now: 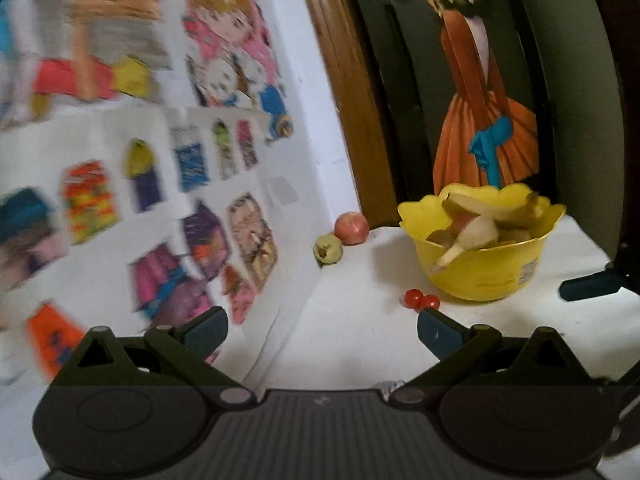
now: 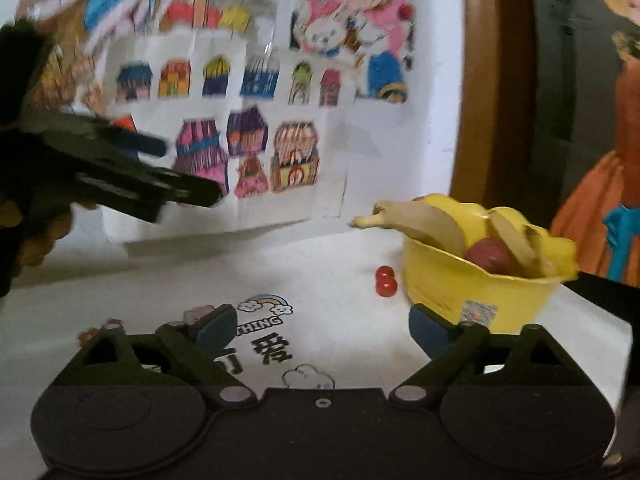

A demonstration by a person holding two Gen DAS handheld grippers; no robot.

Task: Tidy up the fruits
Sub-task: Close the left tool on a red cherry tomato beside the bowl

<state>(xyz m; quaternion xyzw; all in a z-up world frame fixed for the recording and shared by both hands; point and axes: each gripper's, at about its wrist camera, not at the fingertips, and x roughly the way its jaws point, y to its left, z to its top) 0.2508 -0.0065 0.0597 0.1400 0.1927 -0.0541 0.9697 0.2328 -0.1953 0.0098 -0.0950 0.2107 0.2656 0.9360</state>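
Both tools (image 1: 322,330) (image 2: 322,330) spread apart, empty; yellow fruit bowl (image 2: 472,284) just beyond right tool.

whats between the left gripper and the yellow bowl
Two small red fruits lie on the white tabletop just ahead of the open left gripper, before the yellow bowl, seen in the left wrist view.

The yellow bowl (image 1: 480,268) is sitting on the white table (image 1: 360,332), holding bananas (image 1: 476,232). Two red cherries (image 1: 421,299) are lying just left of its base. Farther left, an apple (image 1: 351,228) and a guava (image 1: 329,249) are resting together. The left gripper (image 1: 322,330) is hovering with jaws spread, holding nothing.
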